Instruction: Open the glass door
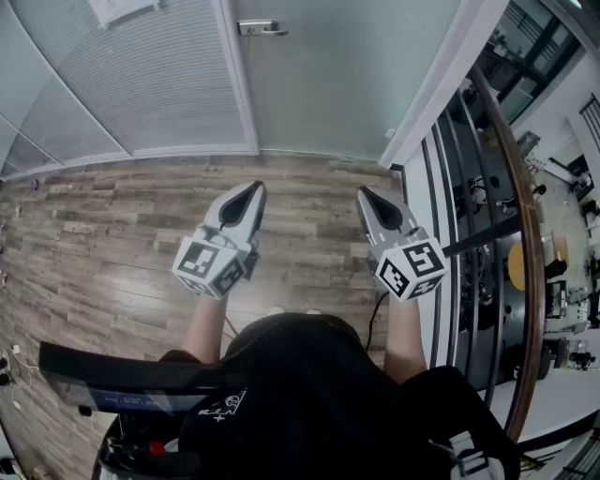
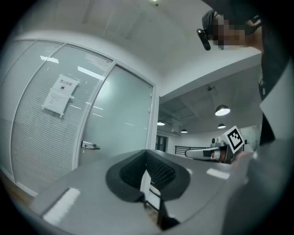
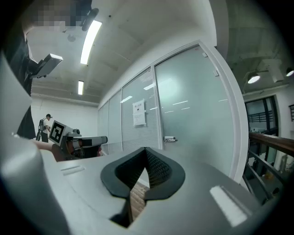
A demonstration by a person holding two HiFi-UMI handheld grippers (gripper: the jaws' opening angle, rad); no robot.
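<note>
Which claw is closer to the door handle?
Left, it seems. The left claw is almost straight out from the door handle; the right claw stands farther right.

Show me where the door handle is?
In the head view, the handle is top centre, on the left edge of the glass door, beside the striped panel.

Beneath you, plank floor (image 1: 103,234); at your right, curved wooden handrail (image 1: 521,216); paper notice (image 2: 60,95) on the ribbed glass panel (image 2: 41,137); strip light (image 3: 90,41) overhead.
</note>
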